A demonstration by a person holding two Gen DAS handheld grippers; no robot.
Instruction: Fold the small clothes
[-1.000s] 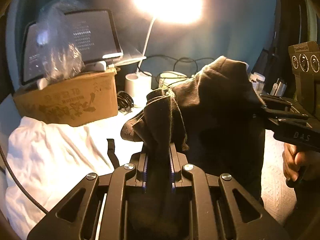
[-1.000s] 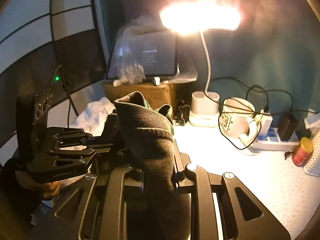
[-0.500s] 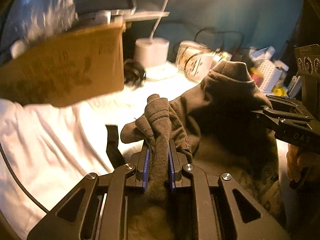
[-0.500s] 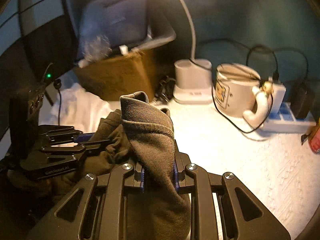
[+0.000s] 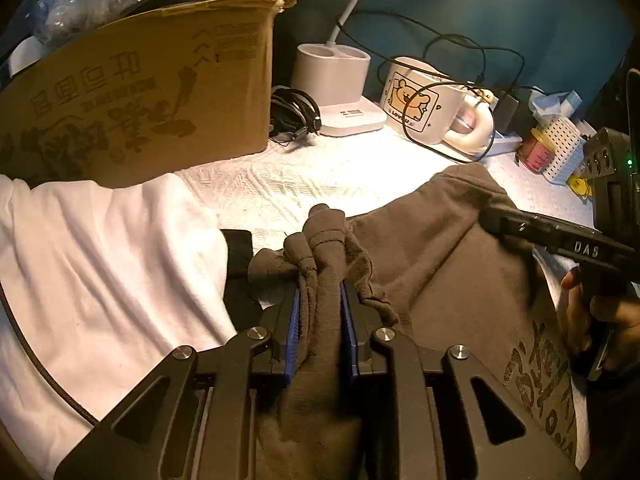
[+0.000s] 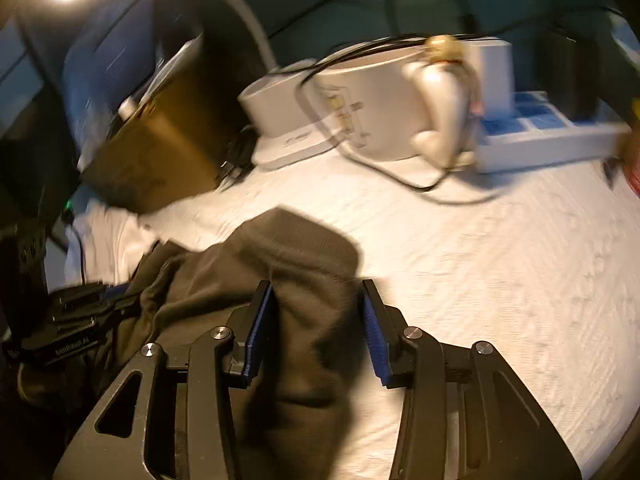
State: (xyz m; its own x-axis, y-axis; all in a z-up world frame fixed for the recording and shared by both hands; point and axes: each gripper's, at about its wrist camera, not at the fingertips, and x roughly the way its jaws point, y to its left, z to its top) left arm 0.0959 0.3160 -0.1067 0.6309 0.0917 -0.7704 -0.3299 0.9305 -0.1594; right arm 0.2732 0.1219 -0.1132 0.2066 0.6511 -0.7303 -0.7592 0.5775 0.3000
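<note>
A small brown garment [image 5: 432,256] with printed lettering lies spread on the white textured table cover [image 5: 304,184]. My left gripper [image 5: 320,300] is shut on a bunched corner of it, low over the table. My right gripper [image 6: 316,312] is open, its blue pads [image 6: 258,320] standing either side of the garment's other corner [image 6: 296,248], which rests on the cover. The right gripper also shows in the left wrist view [image 5: 552,236], at the garment's right edge. The right wrist view is motion-blurred.
A white cloth [image 5: 100,264] lies at the left. Behind it stands a cardboard box [image 5: 136,92]. A lamp base [image 5: 336,80], a bear mug [image 5: 424,100], tangled cables [image 5: 296,116], a power strip [image 6: 540,136] and small jars [image 5: 540,148] line the back.
Both grippers came down from mid-air and laid the garment onto the table. The right gripper opened and let go of its corner. The left stays shut on its corner.
</note>
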